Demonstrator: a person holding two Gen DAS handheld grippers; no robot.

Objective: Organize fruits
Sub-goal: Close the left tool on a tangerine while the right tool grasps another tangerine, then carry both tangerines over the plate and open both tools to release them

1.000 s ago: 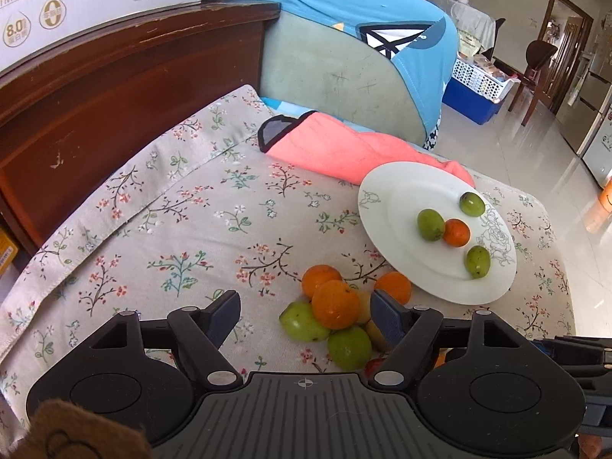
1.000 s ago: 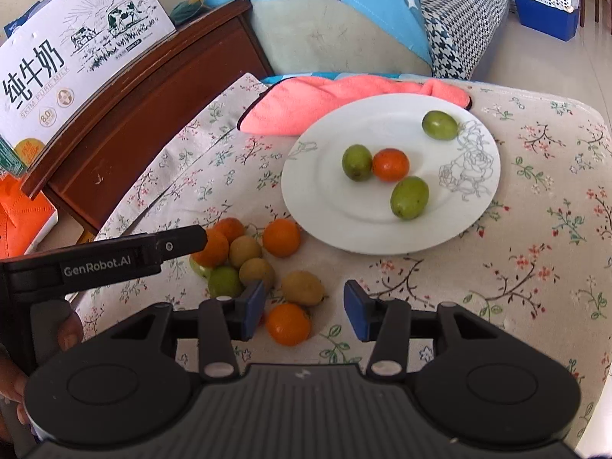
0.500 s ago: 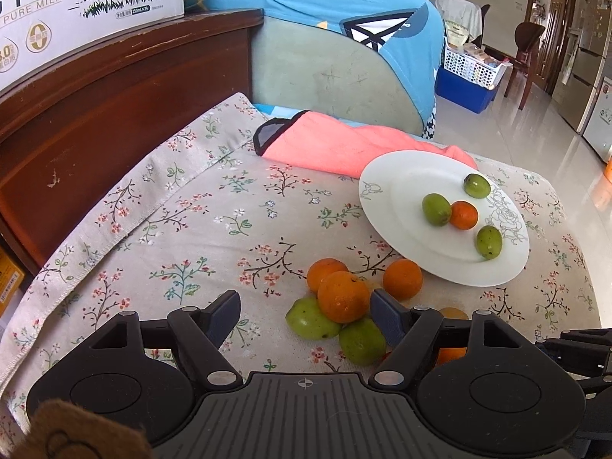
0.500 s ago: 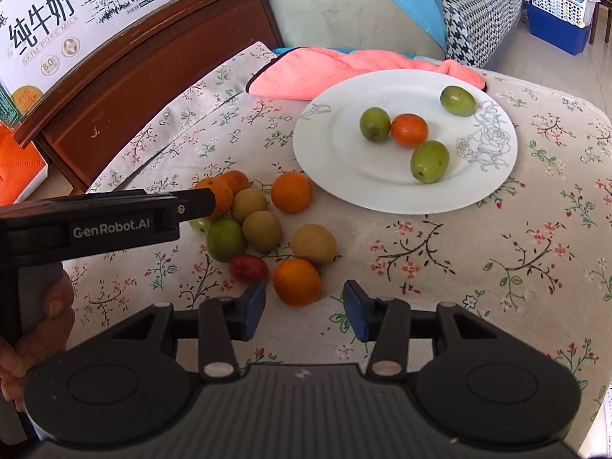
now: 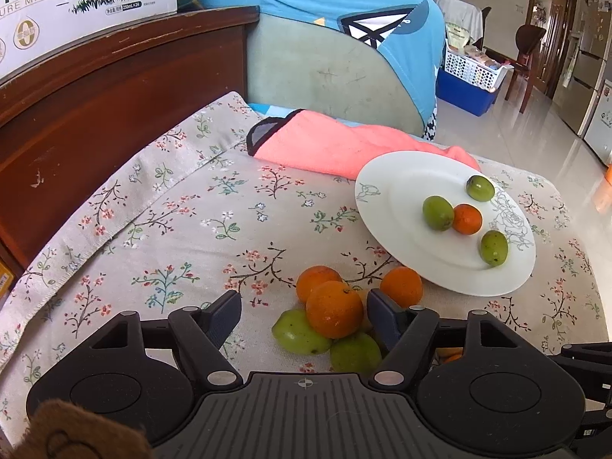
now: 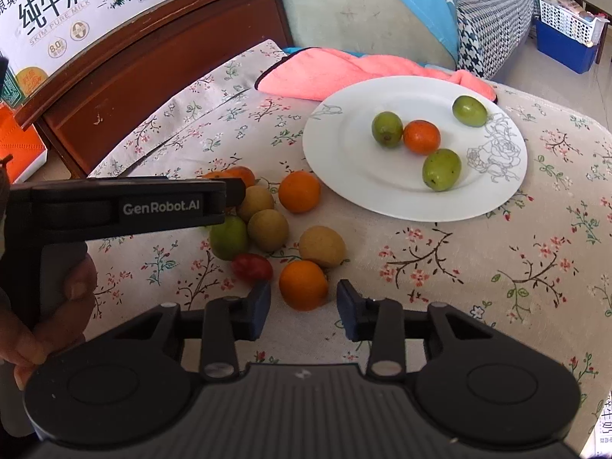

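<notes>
My own living room at home, floral tablecloth [image 5: 183, 206] under my tongs, blue-draped sofa [image 5: 344, 49] behind, wooden headboard-like furniture [image 5: 114, 88] – milk carton box [image 6: 76, 4] on it – dining chair [image 5: 529, 44], refrigerator [image 5: 589, 84], wooden door [image 5: 550, 30] beyond the tiled floor [image 5: 535, 130].

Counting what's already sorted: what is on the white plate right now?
On the white plate: three green fruits and one orange fruit. Nothing hides its surface.

In the right wrist view, bare floral cloth [image 6: 478, 287] lay lower right; the fruit pile [image 6: 267, 225] and left gripper [image 6: 126, 206] blocked centre-left, the plate [image 6: 344, 160] above.
</notes>
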